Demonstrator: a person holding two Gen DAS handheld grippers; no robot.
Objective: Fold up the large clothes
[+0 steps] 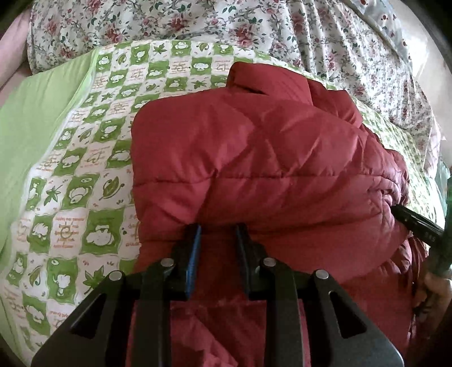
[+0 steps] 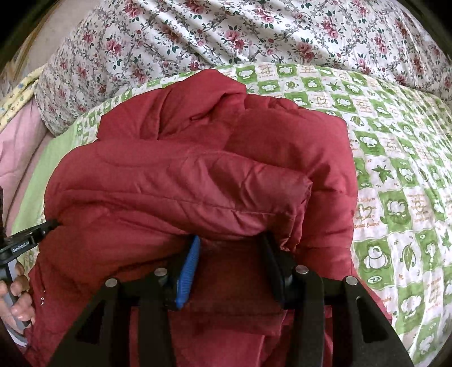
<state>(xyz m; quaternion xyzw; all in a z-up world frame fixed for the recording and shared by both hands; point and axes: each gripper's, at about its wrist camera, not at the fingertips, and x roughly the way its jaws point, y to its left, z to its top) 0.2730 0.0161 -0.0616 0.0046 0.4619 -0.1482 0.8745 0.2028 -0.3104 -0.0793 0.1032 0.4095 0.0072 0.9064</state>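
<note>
Centrally we see one red quilted jacket (image 1: 254, 158) folded on one green-checked quilt (image 1: 84, 158), one floral sheet (image 1: 197, 19) across the top. Our left gripper (image 1: 218, 234) and right gripper (image 2: 230, 242) both stand parted, tips under the fold.

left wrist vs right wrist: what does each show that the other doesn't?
Left wrist only: the plain green sheet beside the checked quilt, and the right tool entering at the right edge, its tips against the red jacket's side.

Right wrist only: pink bedding at left, a yellow patterned cloth in the far corner, and the left tool with the person's hand on its grip.

Both: the red puffer jacket, partly folded, on the green-and-white checked quilt, and the floral duvet behind. Each view's own tool has its tips tucked under a jacket fold.
</note>
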